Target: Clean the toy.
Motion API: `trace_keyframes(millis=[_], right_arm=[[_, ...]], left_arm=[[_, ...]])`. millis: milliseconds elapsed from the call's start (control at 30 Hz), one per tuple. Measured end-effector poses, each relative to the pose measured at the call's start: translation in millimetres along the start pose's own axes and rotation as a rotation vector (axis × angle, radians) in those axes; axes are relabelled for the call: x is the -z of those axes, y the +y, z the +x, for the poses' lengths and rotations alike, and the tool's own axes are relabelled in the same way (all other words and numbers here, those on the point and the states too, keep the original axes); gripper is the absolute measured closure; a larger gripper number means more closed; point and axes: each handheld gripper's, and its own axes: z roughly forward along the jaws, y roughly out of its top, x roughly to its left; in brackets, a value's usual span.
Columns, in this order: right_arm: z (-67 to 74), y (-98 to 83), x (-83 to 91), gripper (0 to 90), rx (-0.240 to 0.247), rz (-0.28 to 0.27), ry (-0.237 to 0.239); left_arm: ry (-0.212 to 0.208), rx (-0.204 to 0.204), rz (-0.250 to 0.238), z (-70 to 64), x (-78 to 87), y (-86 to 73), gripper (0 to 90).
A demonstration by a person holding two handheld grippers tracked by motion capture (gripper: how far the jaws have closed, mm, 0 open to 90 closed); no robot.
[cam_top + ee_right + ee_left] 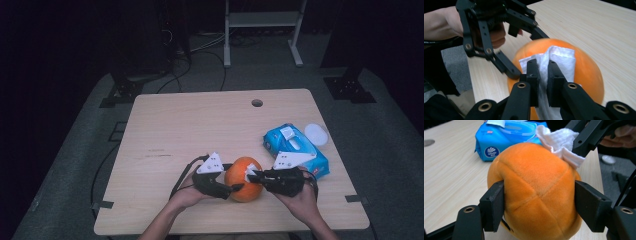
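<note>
Pale wood tabletop (165, 130) stands on grey carpet in a dark room, with the work gathered at its near edge. Right tool (543, 72) has its jaws nearly closed, pinching a folded white cloth wipe (560, 58) and pressing it onto the top of a round orange plush ball (243, 178). Left tool (539, 202) straddles that ball from the left, one jaw at each flank; the jaws sit against the plush with little or no squeeze, so the hold looks loose. The ball rests on the tabletop near its front edge, between the two tools and a little right of centre. Farther off to the right lies a blue soft pack of wet wipes (296, 148) with a white flip lid, and just beyond it a small white round lid (316, 132).

The risk I see is the ball rolling or twisting under the wiping stroke, since the left hold is slack and the plush yields. A hard push could send it off the near edge, or drag the wipe out of the right jaws.
</note>
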Motion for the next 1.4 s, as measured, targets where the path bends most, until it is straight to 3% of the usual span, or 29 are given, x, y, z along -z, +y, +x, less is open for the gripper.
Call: trace_keyframes(millis=[67,167,333,433,600,700,867,1000,1100,1200,1267,1300,1333,1400], right_arm=[[6.7,4.7,-0.7,81.4,0.026,-0.021,0.033],[12.7,7.9,-2.4,81.4,0.057,-0.005,0.02],[6.4,7.0,3.7,81.4,0.068,0.021,-0.052],[1.7,3.7,5.7,81.4,0.037,0.02,-0.052],[19.6,13.1,-3.5,81.4,0.094,0.027,-0.013],[24.4,16.0,-4.8,81.5,0.12,0.033,-0.029],[13.9,13.6,2.6,81.5,0.088,0.014,-0.049],[-4.8,1.3,7.5,81.4,0.014,0.028,-0.064],[-7.7,-1.7,6.3,81.4,-0.007,0.03,-0.057],[-3.1,-1.4,-0.2,81.4,0.001,0.036,-0.049],[1.6,0.4,-5.3,81.4,0.014,0.031,-0.032],[5.1,1.8,-8.3,81.4,0.016,0.025,-0.009],[8.9,2.9,-10.4,81.4,0.031,0.032,-0.002],[13.6,4.0,-11.7,81.4,0.061,0.049,-0.018]], left_arm=[[0.001,-0.03,0.006,-4.7,-1.4,1.5,30.5],[0.021,-0.059,0.02,-8.7,-3.1,3.3,30.7],[0.024,-0.003,0.0,1.5,-0.1,-0.9,31.4],[0.029,0.012,-0.004,2.2,-1.0,-1.1,31.0],[0.042,-0.07,0.011,-14.5,-8.1,5.2,30.2],[0.052,-0.115,0.024,-20.4,-9.6,7.2,31.3],[0.037,-0.084,0.016,-11.2,-5.3,2.3,31.9],[0.033,-0.05,0.021,-0.5,-0.4,-3.1,31.5],[0.026,-0.02,0.035,5.6,3.2,-4.7,30.3],[-0.01,0.011,0.046,6.3,5.8,0.5,22.0],[-0.009,0.029,0.029,4.7,6.2,3.7,17.0],[-0.003,0.019,0.041,4.0,5.7,3.9,17.1],[0.003,-0.007,0.053,3.6,6.0,2.4,22.8],[0.004,-0.003,0.045,6.5,7.4,-1.7,25.0]])
